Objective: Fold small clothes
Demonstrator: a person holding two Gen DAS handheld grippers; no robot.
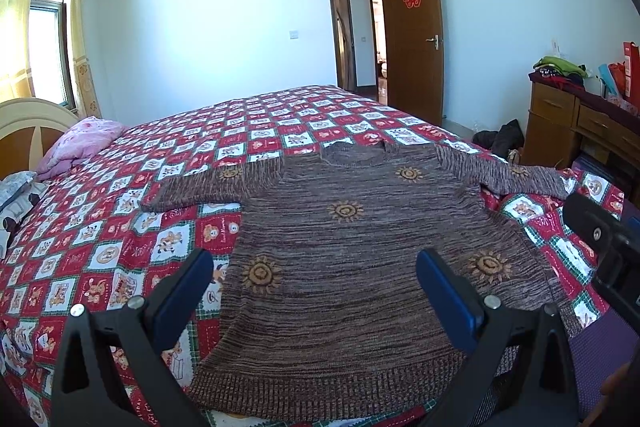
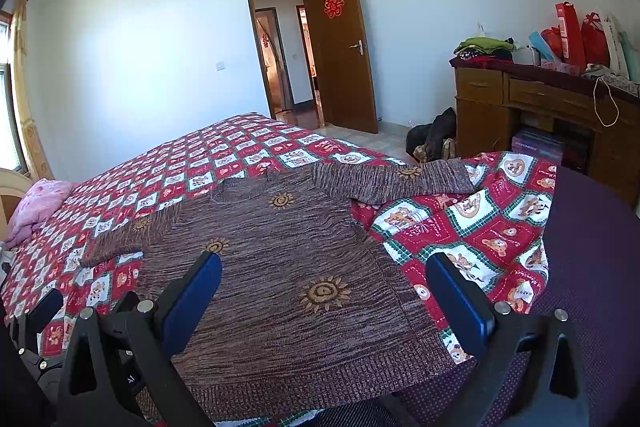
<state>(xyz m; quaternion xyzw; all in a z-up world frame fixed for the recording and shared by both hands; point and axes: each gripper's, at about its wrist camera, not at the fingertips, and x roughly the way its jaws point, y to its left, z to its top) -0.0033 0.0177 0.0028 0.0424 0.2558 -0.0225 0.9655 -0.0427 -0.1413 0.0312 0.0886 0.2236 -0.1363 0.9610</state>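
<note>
Now, with the sweater [image 1: 352, 259] spread flat near the bed's [image 1: 120, 227] foot corner, both the left tool [image 1: 314, 291] and right tool [image 2: 324, 293] hover spread wide and empty, so each should probably pinch a sleeve cuff first and fold inward.

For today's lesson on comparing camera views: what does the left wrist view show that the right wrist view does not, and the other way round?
Only the left wrist view shows the headboard, the window and the right gripper's body at its right edge.

Only the right wrist view shows the red bags on the desk in full, and the purple cover.

Both show the brown sweater spread flat on the patterned quilt, the pink pillow, the open door, and open blue-padded fingers.
</note>
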